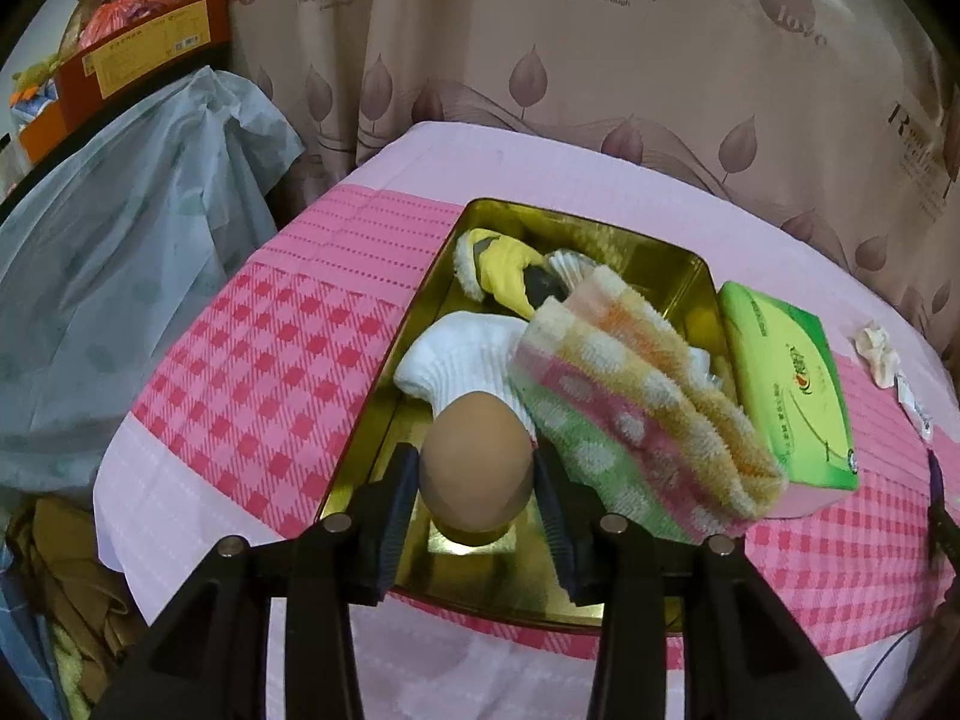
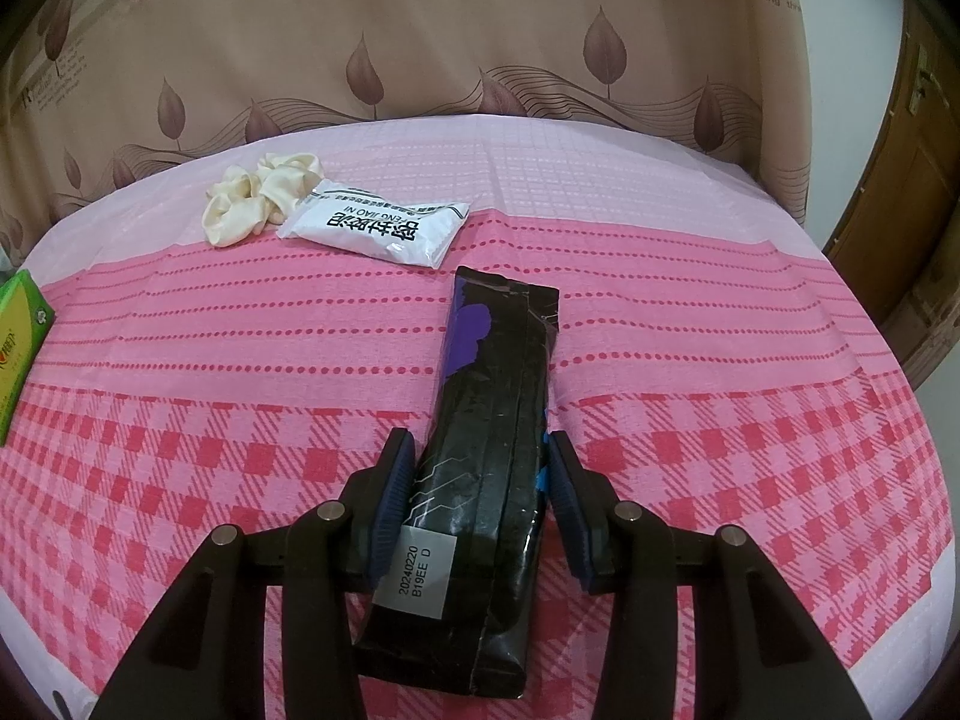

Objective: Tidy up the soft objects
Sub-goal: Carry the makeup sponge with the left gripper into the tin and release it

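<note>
Left gripper (image 1: 474,480) jaws are standing apart around a brown egg-shaped ball (image 1: 477,468), small gaps showing at both pads, ball sitting on the floor of the gold tin (image 1: 690,276); white sock (image 1: 462,360) lying at 12 o'clock from it, pastel dotted towel (image 1: 636,414) at 2 o'clock draping over the rim, green tissue box (image 1: 786,396) beyond on the pink checked cloth (image 1: 252,372). Right gripper (image 2: 480,483) is clamping a black packet (image 2: 486,438) lying on the cloth, white sachet (image 2: 372,231) and cream scrunchie (image 2: 258,201) sitting at 11 o'clock.
</note>
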